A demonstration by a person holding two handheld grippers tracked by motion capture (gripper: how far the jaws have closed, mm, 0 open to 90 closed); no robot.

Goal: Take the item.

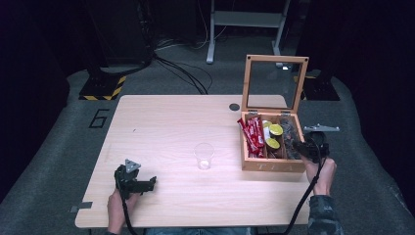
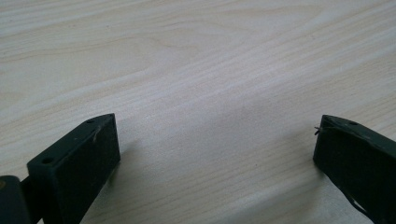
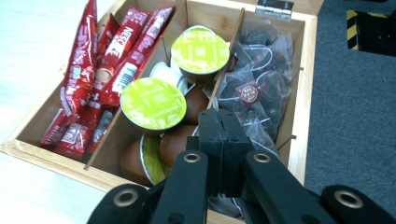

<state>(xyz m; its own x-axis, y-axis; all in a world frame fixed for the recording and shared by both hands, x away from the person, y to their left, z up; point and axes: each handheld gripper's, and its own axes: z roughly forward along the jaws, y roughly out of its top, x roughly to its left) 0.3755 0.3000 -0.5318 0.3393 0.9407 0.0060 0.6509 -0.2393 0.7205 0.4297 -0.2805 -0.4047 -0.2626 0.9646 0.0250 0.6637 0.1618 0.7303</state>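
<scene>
Dark room, grey carpet, light wooden table (image 1: 171,122). Wooden box (image 1: 270,165) at table right, glass lid up: red sachets (image 3: 88,88) left compartment, green-lidded capsules (image 3: 153,103) middle, tea bags (image 3: 259,88) right. Right gripper (image 3: 219,122) over box, jaws pressed together above tea-bag compartment; whether string or bag is pinched, cannot tell. Left gripper (image 2: 217,140) jaws spread wide, empty, low over bare table. Clear plastic cup (image 1: 203,155) mid-table, apparently empty. Judgement: task goal unstated; likely early pick stage, nothing transferred yet.

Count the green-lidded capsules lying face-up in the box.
2: one capsule at the middle compartment's far end, one capsule nearer the right gripper. Others lie sideways below; more may be hidden.
</scene>
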